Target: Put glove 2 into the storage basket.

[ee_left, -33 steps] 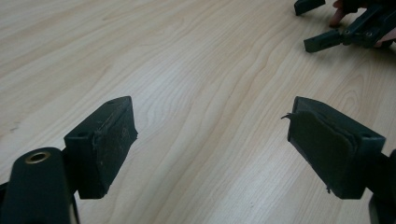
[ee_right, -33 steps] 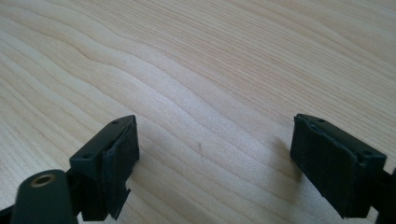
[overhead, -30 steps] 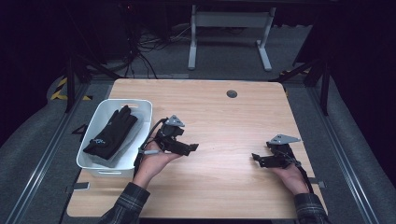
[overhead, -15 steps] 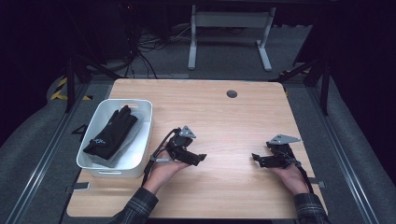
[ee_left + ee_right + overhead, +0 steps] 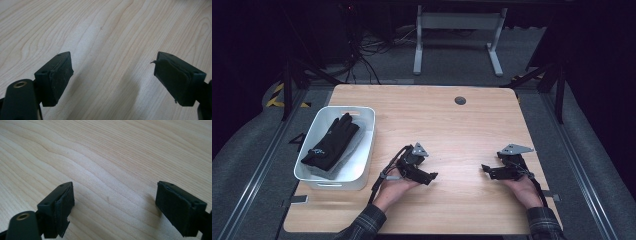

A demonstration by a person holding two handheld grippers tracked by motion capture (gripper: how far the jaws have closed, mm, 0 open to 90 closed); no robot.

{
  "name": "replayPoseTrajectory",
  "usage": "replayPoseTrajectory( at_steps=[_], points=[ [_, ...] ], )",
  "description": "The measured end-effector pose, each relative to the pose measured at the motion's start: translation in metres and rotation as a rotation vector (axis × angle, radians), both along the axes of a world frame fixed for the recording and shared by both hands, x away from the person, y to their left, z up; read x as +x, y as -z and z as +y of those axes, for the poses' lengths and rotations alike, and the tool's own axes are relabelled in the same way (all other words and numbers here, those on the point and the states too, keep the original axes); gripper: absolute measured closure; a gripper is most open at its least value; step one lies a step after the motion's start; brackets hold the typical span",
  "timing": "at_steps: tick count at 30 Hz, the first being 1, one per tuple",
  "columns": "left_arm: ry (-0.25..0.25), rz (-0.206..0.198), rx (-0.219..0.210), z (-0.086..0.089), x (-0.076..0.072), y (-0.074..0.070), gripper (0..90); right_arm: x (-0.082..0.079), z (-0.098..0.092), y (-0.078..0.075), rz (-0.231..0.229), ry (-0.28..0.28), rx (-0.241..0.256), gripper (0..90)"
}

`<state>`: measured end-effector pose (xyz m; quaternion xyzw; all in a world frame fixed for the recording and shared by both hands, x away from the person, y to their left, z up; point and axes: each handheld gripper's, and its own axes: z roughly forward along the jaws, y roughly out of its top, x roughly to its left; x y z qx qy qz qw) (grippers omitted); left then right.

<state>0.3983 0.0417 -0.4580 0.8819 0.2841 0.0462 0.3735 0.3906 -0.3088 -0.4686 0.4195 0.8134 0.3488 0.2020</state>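
At 6 o'clock of the high view, two plaid sleeves enter from the near edge of the wooden table [image 5: 452, 125]. The left hand [image 5: 393, 189] lies on the table near the front edge, at about 7 o'clock from the table centre, and holds the left gripper [image 5: 430, 176]. Its jaws point toward 3 o'clock, to the middle of the table. In the left gripper view the left gripper [image 5: 112, 75] has its two black pads spread wide apart, with nothing between them, and bare wood grain lies under them. The pad on the right side of that view has a peeling corner at its top edge.

The right hand [image 5: 523, 189] rests at about 5 o'clock from the table centre and holds the right gripper [image 5: 486, 170], with the jaws pointing toward 9 o'clock, so both grippers face each other across a bare strip of wood. In the right gripper view the right gripper [image 5: 115, 200] also has its pads spread wide, holding nothing, just over the table surface.

Farther, at 9 o'clock of the table, just beside the left hand, a white plastic bin [image 5: 368, 145] stands on the left edge. Inside it a black glove [image 5: 331, 142] lies on something grey, with its fingers pointing to 12 o'clock. It is well apart from both grippers.

At 12 o'clock, near the far edge, a round dark cable hole [image 5: 460, 100] sits in the tabletop.
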Motion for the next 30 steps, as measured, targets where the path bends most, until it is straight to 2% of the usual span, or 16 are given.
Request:
replayPoseTrajectory(
  at_steps=[4,6,8,15,16,18,30],
  points=[
    [-0.006,-0.01,0.006,-0.002,-0.001,0.006,15.3,0.0,0.0,0.0,0.0,-0.001,0.0,16.1],
    [0.001,-0.001,0.018,-0.003,-0.002,0.009,14.8,0.0,0.0,0.0,0.0,-0.002,0.0,16.1],
    [0.0,-0.033,0.029,-0.005,-0.005,0.011,13.9,0.0,0.0,0.0,0.0,-0.003,0.001,16.1],
    [0.022,-0.085,0.038,-0.008,-0.01,0.017,7.8,0.0,0.001,0.0,0.001,-0.007,0.001,16.1],
    [0.021,-0.098,0.05,-0.009,-0.012,0.017,7.8,0.0,0.001,0.0,0.001,-0.008,0.001,16.1],
    [0.029,-0.098,0.054,-0.01,-0.012,0.017,5.5,0.0,0.001,0.0,0.0,-0.009,0.001,16.0],
    [0.032,-0.101,0.051,-0.011,-0.012,0.018,5.5,-0.001,0.001,0.0,0.0,-0.01,0.001,16.0]
  ],
)
